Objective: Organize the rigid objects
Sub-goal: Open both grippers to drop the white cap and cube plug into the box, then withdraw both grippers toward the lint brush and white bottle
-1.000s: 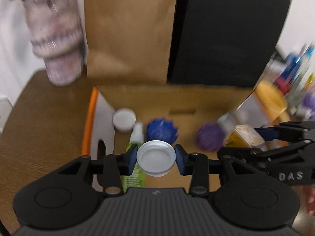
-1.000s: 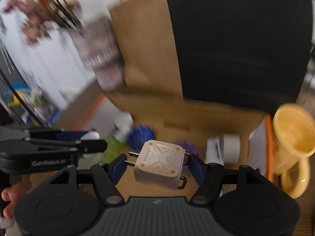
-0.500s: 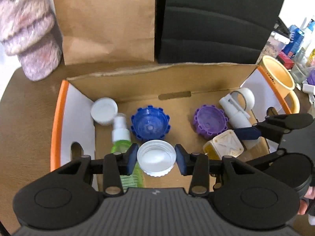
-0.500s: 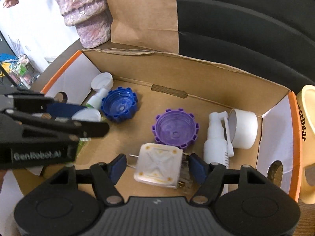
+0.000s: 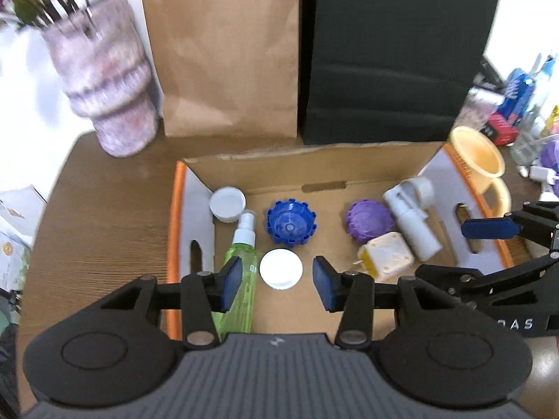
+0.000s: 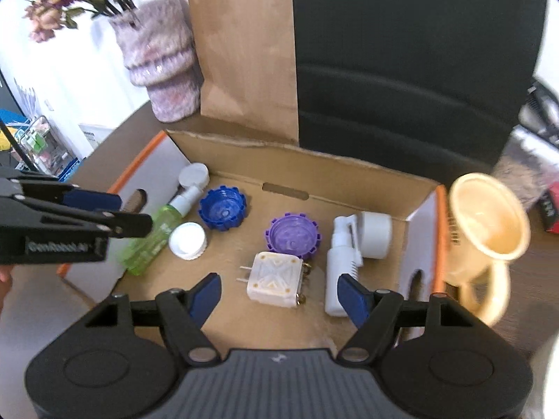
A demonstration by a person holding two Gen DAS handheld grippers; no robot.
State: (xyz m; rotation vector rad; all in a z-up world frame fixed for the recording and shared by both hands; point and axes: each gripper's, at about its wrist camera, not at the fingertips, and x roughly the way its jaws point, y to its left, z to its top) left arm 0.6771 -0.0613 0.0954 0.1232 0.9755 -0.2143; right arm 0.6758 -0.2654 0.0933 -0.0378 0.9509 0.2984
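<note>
An open cardboard box (image 5: 314, 164) (image 6: 349, 174) holds the objects. My left gripper (image 5: 277, 281) is open above a white cap (image 5: 281, 268) (image 6: 188, 240) that lies on the box floor. My right gripper (image 6: 281, 296) is open above a cream plug adapter (image 6: 274, 279) (image 5: 386, 256) lying on the floor. Also in the box are a green spray bottle (image 5: 241, 272) (image 6: 157, 234), a blue lid (image 5: 290, 222) (image 6: 223, 207), a purple lid (image 5: 368, 221) (image 6: 292, 235), a second white cap (image 5: 227, 204) (image 6: 194, 174) and a white spray bottle (image 5: 414, 218) (image 6: 340, 265).
A yellow cup (image 5: 484, 169) (image 6: 489, 230) stands right of the box. A brown paper bag (image 5: 223, 52) (image 6: 244, 52) and a black bag (image 5: 394, 52) stand behind it. A pink vase (image 5: 104, 83) (image 6: 160, 59) stands at the back left on the wooden table (image 5: 104, 209).
Both grippers opened and pulled back. The left let go of the white cap and the right let go of the plug adapter; both now lie on the box floor.
</note>
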